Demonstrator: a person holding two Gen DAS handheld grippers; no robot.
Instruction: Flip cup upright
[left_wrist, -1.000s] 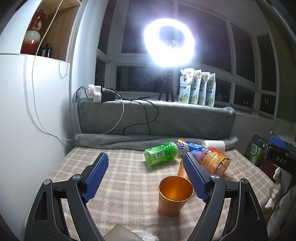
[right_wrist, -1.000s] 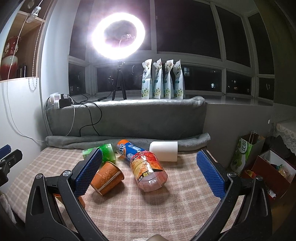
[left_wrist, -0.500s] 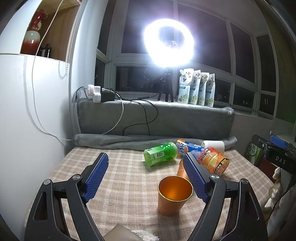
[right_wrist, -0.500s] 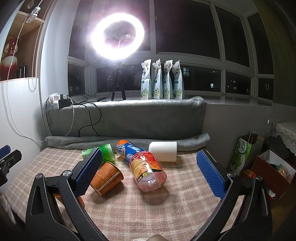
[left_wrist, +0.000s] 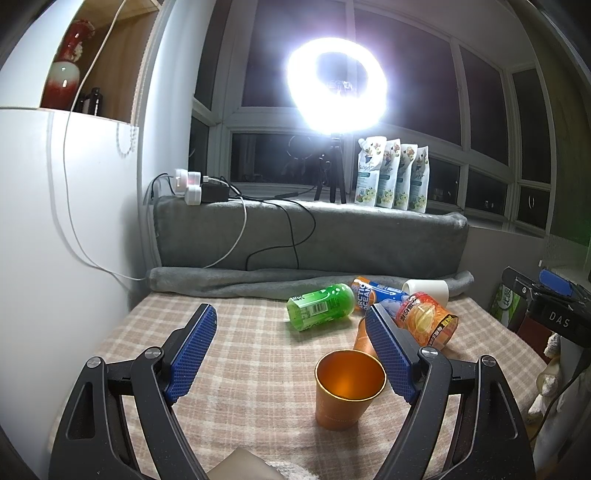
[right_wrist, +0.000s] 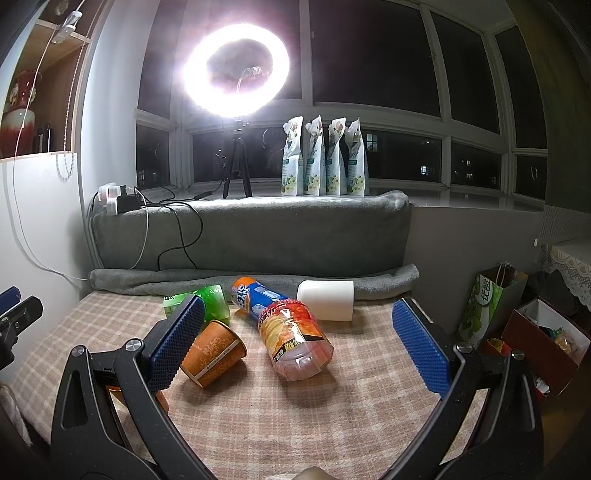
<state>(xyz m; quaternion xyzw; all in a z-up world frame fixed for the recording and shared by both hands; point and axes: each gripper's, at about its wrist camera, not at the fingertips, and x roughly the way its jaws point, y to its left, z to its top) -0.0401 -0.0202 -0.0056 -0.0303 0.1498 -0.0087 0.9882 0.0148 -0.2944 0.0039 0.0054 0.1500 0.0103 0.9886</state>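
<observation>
Checked beige cloth on the table (right_wrist: 332, 424); orange patterned paper cup (right_wrist: 212, 354) lies on its side just left of centre, mouth toward the right camera, beside the clear plastic crisp canister with red label (right_wrist: 295, 339); contact between them cannot be told. Left gripper (left_wrist: 295, 354) wide open, holding nothing; right gripper (right_wrist: 299, 343) likewise spread wide and empty. Upright gold metallic cup (left_wrist: 349, 387) stands between the left jaws, untouched. Paper cup judged light, thin-walled, easily crushed, apt to roll; best taken gently across the mid-body, not the rim. In the left view it is nearly hidden behind the right finger; in the right view the left finger covers its base; green bottle (left_wrist: 321, 308) is partly blocked too.
</observation>
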